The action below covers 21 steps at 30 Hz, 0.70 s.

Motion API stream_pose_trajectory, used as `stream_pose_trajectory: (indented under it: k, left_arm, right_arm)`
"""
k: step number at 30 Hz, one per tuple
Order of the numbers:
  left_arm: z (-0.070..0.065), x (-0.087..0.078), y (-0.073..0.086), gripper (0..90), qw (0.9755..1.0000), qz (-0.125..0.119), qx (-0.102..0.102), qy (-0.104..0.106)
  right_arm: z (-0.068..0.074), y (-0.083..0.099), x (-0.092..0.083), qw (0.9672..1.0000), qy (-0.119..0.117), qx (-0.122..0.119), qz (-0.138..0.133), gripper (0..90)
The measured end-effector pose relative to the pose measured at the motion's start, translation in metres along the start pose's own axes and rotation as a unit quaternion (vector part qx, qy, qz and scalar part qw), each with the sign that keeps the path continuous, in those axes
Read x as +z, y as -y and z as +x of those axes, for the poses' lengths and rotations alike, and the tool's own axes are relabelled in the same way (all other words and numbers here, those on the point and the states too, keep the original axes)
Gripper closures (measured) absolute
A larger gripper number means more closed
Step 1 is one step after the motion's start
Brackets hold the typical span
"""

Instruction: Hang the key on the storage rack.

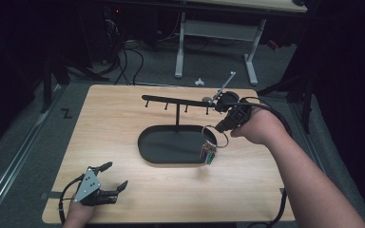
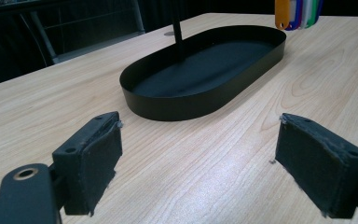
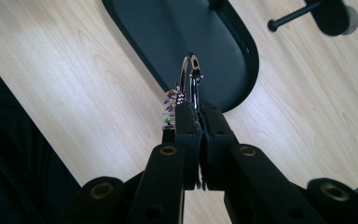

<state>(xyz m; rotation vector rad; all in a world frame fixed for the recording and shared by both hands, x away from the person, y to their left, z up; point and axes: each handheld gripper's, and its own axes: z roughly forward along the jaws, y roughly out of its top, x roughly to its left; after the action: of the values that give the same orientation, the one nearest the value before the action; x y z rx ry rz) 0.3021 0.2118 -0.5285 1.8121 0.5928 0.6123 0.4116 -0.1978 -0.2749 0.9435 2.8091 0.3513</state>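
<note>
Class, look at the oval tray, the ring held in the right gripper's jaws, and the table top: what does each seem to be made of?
Oval tray: probably thin metal painted matt black; thin upright wall, dull sheen. Ring: polished metal, by its bright mirror-like glints. Table top: light wood or wood-look laminate; printed or real grain cannot be told.

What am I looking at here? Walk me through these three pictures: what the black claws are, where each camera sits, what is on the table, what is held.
No robot here: a person holds hand-worked tongs in each hand. The high view looks down on the table. The other two pictures come from cameras riding on the tongs, looking along their black jaws.

On the table stands a black oval tray with a post carrying a bar of pegs.

The left tongs rest near the table's front edge, jaws wide apart, holding nothing. The right tongs are shut on a metal ring, raised above the tray's end; coloured tags hang from it.
</note>
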Motion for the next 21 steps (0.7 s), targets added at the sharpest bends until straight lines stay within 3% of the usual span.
stream_pose_trajectory:
  k: [10,21]
  left_arm:
    - [0.000,0.000,0.000,15.0,1.0000,0.000,0.000,0.001]
    - [0.001,0.000,0.000,15.0,1.0000,0.002,-0.001,0.001]
  right_arm:
    - [-0.008,-0.014,-0.001,0.9999,0.003,0.008,-0.013,87.5]
    - [-0.036,-0.027,0.021,0.9993,-0.003,0.035,-0.011,87.5]
